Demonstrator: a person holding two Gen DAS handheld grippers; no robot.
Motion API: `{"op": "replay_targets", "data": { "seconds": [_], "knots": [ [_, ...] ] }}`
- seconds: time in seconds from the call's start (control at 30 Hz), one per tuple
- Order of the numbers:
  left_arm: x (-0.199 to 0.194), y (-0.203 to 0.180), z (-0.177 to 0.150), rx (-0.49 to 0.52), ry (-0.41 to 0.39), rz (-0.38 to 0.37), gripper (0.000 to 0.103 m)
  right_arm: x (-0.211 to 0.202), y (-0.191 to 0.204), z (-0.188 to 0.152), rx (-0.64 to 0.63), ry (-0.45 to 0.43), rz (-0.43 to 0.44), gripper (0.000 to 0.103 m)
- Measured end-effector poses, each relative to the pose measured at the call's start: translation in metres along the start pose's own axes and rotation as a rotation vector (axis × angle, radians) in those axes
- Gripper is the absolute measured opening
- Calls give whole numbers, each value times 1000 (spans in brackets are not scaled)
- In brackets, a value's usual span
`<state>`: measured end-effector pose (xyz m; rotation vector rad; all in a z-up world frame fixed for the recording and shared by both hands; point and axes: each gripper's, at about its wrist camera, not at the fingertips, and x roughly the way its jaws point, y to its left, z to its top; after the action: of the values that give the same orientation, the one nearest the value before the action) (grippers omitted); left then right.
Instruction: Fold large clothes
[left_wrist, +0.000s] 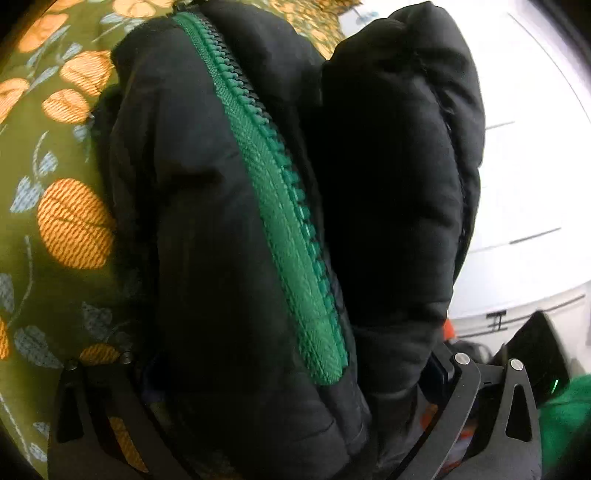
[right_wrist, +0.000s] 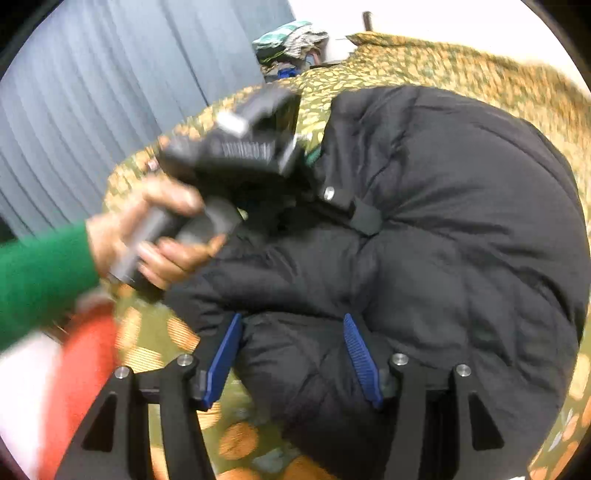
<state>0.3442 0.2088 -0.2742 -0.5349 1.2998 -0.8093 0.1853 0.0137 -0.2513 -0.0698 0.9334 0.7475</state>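
A black puffer jacket (right_wrist: 443, 221) with a green zipper (left_wrist: 280, 206) lies bunched on a green bedspread with orange flowers (right_wrist: 461, 70). In the left wrist view the jacket (left_wrist: 207, 258) fills the space between the left gripper's arms; its fingertips are hidden under the cloth. The left gripper (right_wrist: 255, 144) also shows blurred in the right wrist view, held by a hand in a green sleeve (right_wrist: 37, 277) at the jacket's collar edge. My right gripper (right_wrist: 291, 321) is open, its blue pads (right_wrist: 360, 354) astride a fold of the jacket's near edge.
The bedspread (left_wrist: 55, 184) spreads left of the jacket. Grey curtains (right_wrist: 110, 92) hang behind the bed. A pile of clothes (right_wrist: 291, 40) sits at the far end. White cabinet doors (left_wrist: 528, 166) stand to the right. A red and white thing (right_wrist: 81, 369) is blurred at lower left.
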Motion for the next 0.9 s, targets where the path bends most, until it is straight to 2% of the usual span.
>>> {"op": "replay_targets", "data": {
  "seconds": [0.1,0.13,0.17,0.2,0.23,0.3,0.33,0.4,0.47,0.5,0.57,0.6,0.67,0.73,0.83,0.9],
  "knots": [
    [2,-7,-5,13,-6,28,103,-49,-40,-4,181,-104,41,61],
    [5,-10,-5,12,-8,30,103,-66,-63,-11,256,-142,22,64],
    [9,-14,-2,10,-8,31,103,-79,-87,-20,331,-172,-10,72],
    [11,-15,-2,9,-11,35,103,-86,-106,-28,390,-193,-30,74],
    [10,-18,-5,7,-11,38,103,-90,-129,-39,457,-200,-41,74],
    [9,-23,-11,2,-13,47,103,-82,-164,-54,547,-143,-49,76],
    [12,-26,-9,-1,-15,53,103,-75,-177,-58,570,-125,-8,76],
    [15,-30,-5,-16,-23,62,103,-57,-196,-63,630,-147,141,77],
    [16,-33,-8,-33,-41,68,103,-39,-207,-57,664,-157,217,86],
    [13,-34,-8,-39,-49,75,103,-31,-210,-54,668,-152,237,86],
    [11,-42,-13,-46,-71,90,95,-17,-213,-44,632,-139,249,85],
    [8,-47,-16,-48,-84,94,93,-16,-209,-39,595,-132,239,80],
    [-1,-63,-20,-33,-113,99,81,-24,-199,-27,507,-121,230,73],
    [-10,-84,-25,-7,-142,90,77,-45,-184,-17,390,-139,233,70],
    [-17,-121,-22,40,-191,74,77,-75,-169,-6,290,-198,246,69],
    [-19,-142,-10,66,-219,73,77,-91,-169,1,266,-241,256,69]
  ]
}}
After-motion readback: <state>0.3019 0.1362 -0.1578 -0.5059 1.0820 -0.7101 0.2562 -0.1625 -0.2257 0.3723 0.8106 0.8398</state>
